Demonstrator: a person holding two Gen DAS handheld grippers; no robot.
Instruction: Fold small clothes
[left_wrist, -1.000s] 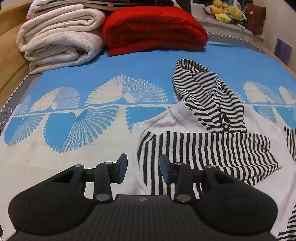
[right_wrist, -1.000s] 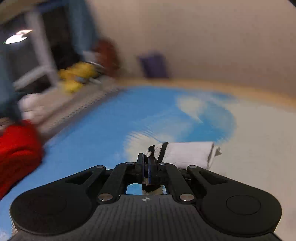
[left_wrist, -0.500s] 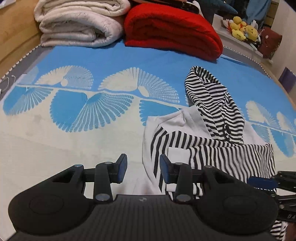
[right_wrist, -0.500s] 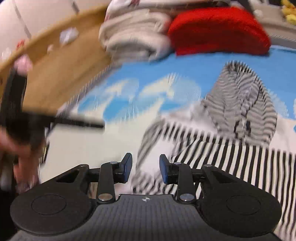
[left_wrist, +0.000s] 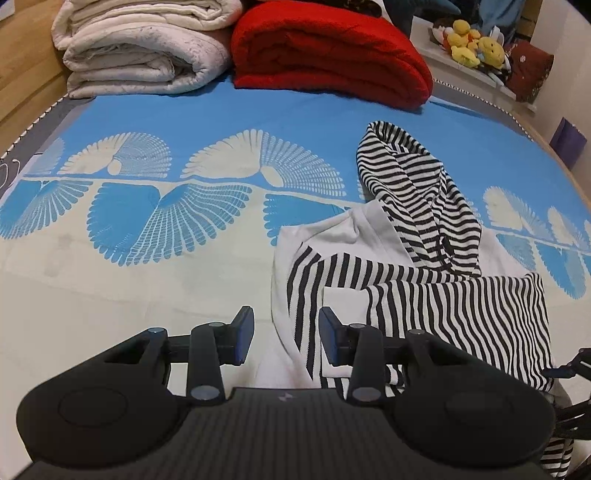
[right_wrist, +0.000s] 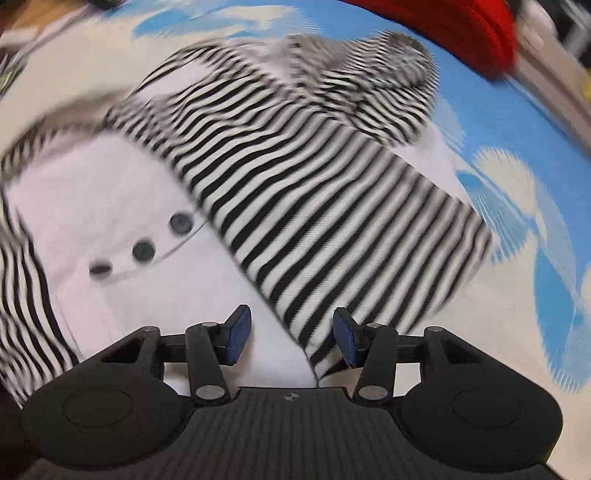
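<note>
The striped hoodie (left_wrist: 424, 291) lies on the bed (left_wrist: 147, 280) w/ its long axis running away from the left camera, hood end pointing toward the folded blankets (left_wrist: 236, 48) at the far side. Left gripper (left_wrist: 286, 334) hangs over the hoodie's near left edge, fingers (left_wrist: 243, 332) partway apart, holding nothing. Right gripper (right_wrist: 291, 338) has just been opening; its fingers (right_wrist: 345, 341) straddle a striped sleeve edge, probably w/o pressing it, though that view is blurred.

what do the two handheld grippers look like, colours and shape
Both the left gripper and the right gripper look alike: matte black ribbed bodies with two round lobes, silver pivot pins, a small white logo, and two black fingers tipped with blue pads. No cables or sleeves visible.
</note>
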